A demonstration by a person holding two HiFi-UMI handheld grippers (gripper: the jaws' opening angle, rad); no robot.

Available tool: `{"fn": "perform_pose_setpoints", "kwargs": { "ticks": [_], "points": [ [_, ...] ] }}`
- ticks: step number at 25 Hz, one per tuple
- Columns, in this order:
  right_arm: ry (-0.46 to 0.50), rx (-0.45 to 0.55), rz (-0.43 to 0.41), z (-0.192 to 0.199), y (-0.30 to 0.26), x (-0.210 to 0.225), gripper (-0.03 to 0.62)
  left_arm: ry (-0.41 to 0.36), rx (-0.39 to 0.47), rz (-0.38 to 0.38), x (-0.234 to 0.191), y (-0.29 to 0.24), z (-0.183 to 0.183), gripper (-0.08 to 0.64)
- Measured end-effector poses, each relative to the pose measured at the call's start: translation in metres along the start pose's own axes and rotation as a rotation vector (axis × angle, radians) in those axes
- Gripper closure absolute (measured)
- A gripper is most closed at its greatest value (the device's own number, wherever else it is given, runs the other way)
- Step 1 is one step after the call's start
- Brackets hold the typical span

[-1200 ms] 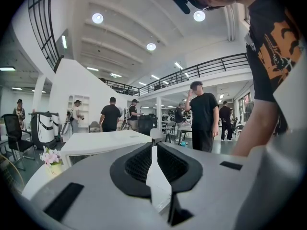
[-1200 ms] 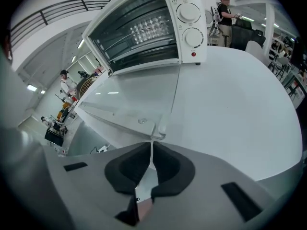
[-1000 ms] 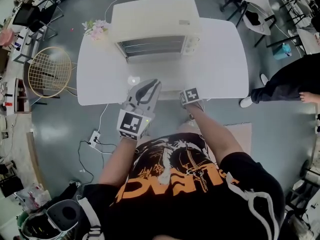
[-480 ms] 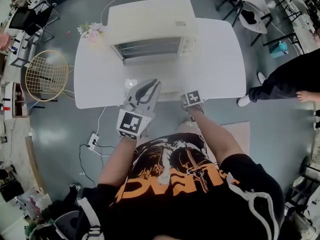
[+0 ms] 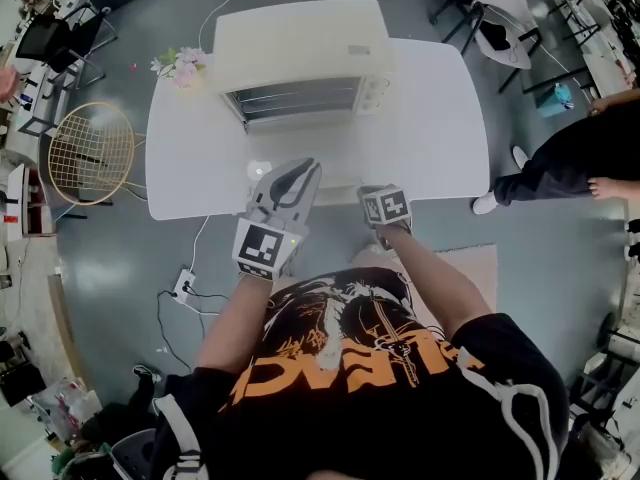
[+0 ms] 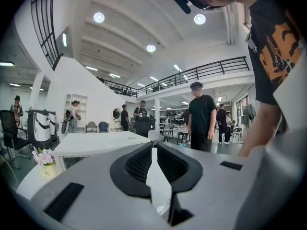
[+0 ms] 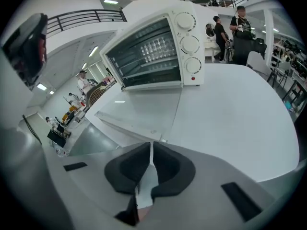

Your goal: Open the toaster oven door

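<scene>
Right claw [image 7: 151,145] lifted, closing narrow, empty; oven door [image 7: 139,111] flat toward person, long axis crosswise.

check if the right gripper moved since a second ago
Yes: the right gripper lifted and drew back from the table front edge; its jaws have just been closing, empty.

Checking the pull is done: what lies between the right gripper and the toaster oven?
Only the opened door, swung down flat over the table; the right gripper view shows it. The right gripper has just been closing its jaws, with nothing between them.
</scene>
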State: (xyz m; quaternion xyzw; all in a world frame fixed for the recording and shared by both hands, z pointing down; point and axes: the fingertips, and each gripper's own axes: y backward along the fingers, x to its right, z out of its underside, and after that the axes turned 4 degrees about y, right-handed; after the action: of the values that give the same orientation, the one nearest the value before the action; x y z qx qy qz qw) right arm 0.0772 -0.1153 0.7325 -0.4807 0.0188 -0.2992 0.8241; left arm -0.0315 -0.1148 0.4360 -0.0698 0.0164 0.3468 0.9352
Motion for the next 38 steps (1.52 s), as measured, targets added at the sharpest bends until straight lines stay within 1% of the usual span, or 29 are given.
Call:
{"fn": "perform_pose_setpoints", "kwargs": {
  "ticks": [11, 15, 20, 23, 29, 38],
  "points": [
    [0.041, 0.227, -0.109, -0.077, 0.043, -0.048, 0.56, 0.001, 0.012, -0.017, -0.004, 0.005, -0.001, 0.508],
    [0.109, 0.338, -0.151, -0.115, 0.074, -0.074, 0.56, 0.0, 0.023, -0.026, -0.007, 0.009, -0.006, 0.508],
    [0.221, 0.49, -0.189, -0.156, 0.12, -0.108, 0.563, 0.003, 0.03, -0.049, -0.014, 0.02, -0.013, 0.508],
    [0.26, 0.575, -0.204, -0.176, 0.146, -0.121, 0.572, 0.009, 0.043, -0.064, -0.02, 0.03, -0.019, 0.508],
    [0.296, 0.728, -0.236, -0.206, 0.197, -0.136, 0.578, 0.01, 0.092, -0.072, -0.017, 0.045, -0.04, 0.508],
    [0.408, 0.892, -0.249, -0.236, 0.264, -0.165, 0.578, -0.002, 0.157, -0.081, -0.015, 0.06, -0.079, 0.529]
  ]
}}
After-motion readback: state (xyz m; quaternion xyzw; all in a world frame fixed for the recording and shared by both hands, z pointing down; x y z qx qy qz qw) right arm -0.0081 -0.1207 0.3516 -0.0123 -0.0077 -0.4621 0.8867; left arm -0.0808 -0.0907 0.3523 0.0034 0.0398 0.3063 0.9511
